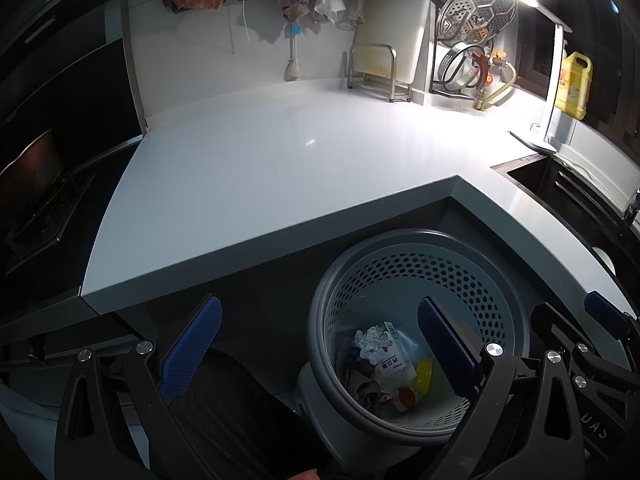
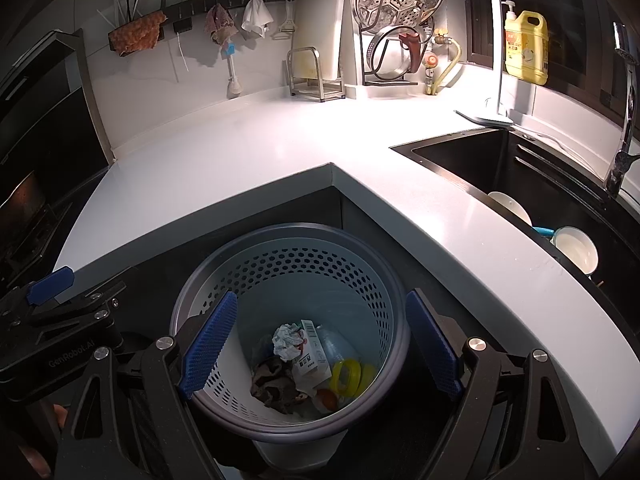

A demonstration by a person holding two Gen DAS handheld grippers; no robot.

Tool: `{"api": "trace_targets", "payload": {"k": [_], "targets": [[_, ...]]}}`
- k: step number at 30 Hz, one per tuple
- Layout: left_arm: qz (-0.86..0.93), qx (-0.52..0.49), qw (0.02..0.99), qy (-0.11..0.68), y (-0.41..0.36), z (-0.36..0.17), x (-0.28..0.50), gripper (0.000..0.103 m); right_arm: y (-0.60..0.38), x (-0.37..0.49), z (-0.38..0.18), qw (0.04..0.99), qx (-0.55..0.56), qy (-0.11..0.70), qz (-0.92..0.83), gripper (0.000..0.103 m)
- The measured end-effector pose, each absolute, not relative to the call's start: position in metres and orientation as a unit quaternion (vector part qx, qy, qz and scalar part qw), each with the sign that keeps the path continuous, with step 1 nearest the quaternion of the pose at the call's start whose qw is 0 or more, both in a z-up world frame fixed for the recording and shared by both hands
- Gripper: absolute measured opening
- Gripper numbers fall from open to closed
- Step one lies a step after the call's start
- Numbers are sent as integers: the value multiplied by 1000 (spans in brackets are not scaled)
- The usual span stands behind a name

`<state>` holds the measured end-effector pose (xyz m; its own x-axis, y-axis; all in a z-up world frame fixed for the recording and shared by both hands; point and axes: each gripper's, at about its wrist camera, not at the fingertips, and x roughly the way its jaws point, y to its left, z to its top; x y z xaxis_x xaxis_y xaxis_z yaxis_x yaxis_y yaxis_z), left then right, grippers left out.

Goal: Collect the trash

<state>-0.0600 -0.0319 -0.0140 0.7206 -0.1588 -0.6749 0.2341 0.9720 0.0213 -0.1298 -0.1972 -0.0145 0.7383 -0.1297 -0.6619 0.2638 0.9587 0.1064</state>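
Observation:
A grey perforated trash bin (image 2: 360, 276) stands on the floor in the inner corner of the white counter (image 2: 248, 152). It also shows in the left wrist view (image 1: 472, 276). Inside lie crumpled paper (image 2: 285, 340), a white carton (image 2: 314, 354), a dark rag (image 2: 274, 386) and a yellow plastic piece (image 2: 350, 376). My right gripper (image 2: 320, 352) is open and empty right above the bin. My left gripper (image 1: 320, 356) is open and empty over the bin's left rim. The left gripper's body shows at the left of the right wrist view (image 2: 52, 312).
A black sink (image 2: 520, 184) with white bowls (image 2: 576, 248) is at the right, with a faucet (image 2: 624, 128). A desk lamp (image 2: 496, 52), yellow detergent jug (image 2: 526, 46), dish rack (image 2: 396, 32) and cutting board holder (image 2: 316, 76) line the back. A dark stove (image 1: 44, 200) is at the left.

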Motion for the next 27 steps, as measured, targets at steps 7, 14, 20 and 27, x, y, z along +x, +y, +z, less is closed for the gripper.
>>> {"api": "trace_targets", "payload": {"k": [7,14,20,27], "targets": [[-105,55,925,361,-32,-15,-60,97,-197,-130,-15,927,98,346,-106,82],[-104,56,925,360,-32,-15,-60,97,-196,-129,-14,928,97,345,-106,82],[-105,58,926,358,-32,-14,-60,97,-196,-129,-14,928,96,345,-106,82],[-100,52,924,364,-31,-15,-58,97,-193,-129,-17,927,95,346,-106,82]]}}
